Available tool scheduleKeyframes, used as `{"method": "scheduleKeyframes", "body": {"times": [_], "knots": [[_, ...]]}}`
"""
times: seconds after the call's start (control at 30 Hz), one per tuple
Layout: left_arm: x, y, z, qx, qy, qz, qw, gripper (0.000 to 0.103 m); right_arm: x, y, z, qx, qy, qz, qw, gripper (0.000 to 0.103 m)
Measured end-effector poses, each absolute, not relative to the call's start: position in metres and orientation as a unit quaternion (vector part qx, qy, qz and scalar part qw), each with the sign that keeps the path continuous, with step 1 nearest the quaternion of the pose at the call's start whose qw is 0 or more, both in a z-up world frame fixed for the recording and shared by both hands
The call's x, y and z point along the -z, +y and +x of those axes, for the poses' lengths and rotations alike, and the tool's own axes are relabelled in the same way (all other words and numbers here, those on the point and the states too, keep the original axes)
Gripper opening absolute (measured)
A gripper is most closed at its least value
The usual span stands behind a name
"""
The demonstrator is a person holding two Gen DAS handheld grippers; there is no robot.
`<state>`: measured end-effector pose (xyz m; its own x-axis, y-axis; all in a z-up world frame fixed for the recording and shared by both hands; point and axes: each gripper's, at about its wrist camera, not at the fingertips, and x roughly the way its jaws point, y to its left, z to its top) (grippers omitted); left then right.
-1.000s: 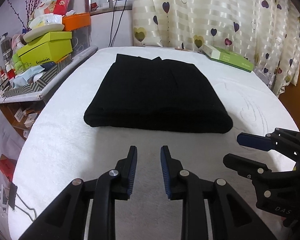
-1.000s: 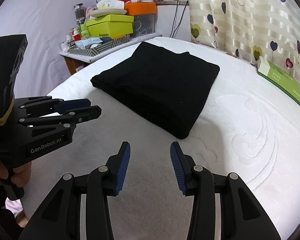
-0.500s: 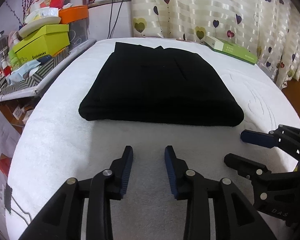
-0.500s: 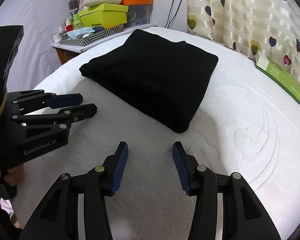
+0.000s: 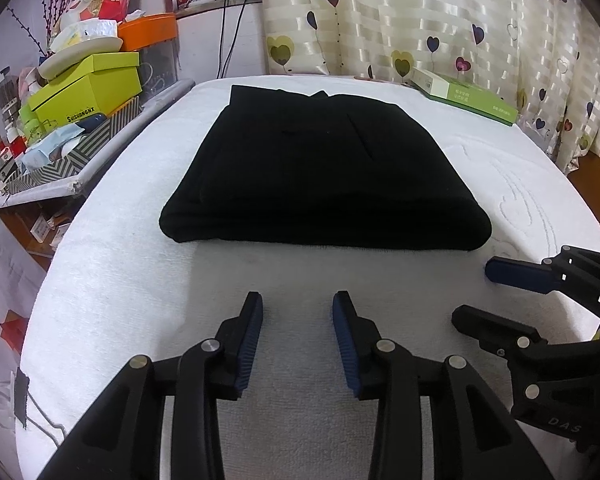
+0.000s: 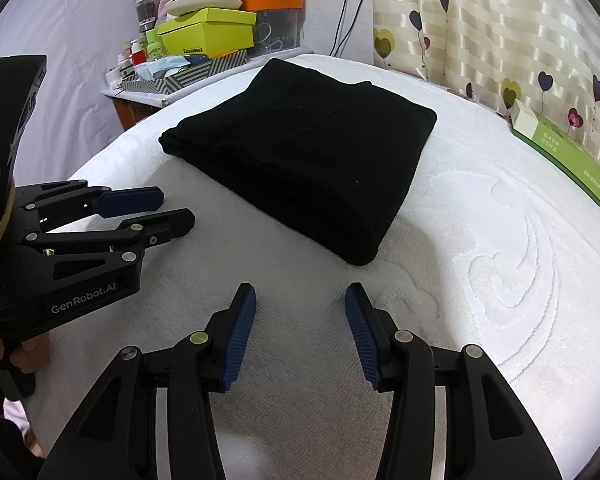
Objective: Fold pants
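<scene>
The folded black knit pants (image 5: 324,172) on the white bed (image 5: 140,272) look soft and limp, best pinched at the thick near fold, while the left tool (image 5: 298,300) and right tool (image 6: 300,292) both hang parted and empty.

You could read "GenRobot.AI" in pale letters on the black body of the left gripper (image 6: 156,210), at the near left of the right wrist view. In the left wrist view, the right gripper (image 5: 476,294) at the near right showed only "DAS" before its body ran out of view. On the far left, the yellow-green box (image 5: 86,90) carried a dark brand word along its side, too small for you to spell out. The green box (image 6: 560,150) on the far right had pale print you couldn't read
</scene>
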<state>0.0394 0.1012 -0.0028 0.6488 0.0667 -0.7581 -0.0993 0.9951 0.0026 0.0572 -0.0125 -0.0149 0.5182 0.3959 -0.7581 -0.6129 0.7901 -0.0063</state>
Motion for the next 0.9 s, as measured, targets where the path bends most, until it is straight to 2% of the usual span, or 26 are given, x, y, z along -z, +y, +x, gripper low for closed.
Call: {"method": "scheduleKeyframes", "body": {"times": [0.9], "knots": [[0.0037, 0.1033, 0.0396, -0.046, 0.416, -0.023, 0.908, 0.041, 0.0153, -0.0119, 0.0568, -0.293, 0.394, -0.138, 0.860, 0.048]]}}
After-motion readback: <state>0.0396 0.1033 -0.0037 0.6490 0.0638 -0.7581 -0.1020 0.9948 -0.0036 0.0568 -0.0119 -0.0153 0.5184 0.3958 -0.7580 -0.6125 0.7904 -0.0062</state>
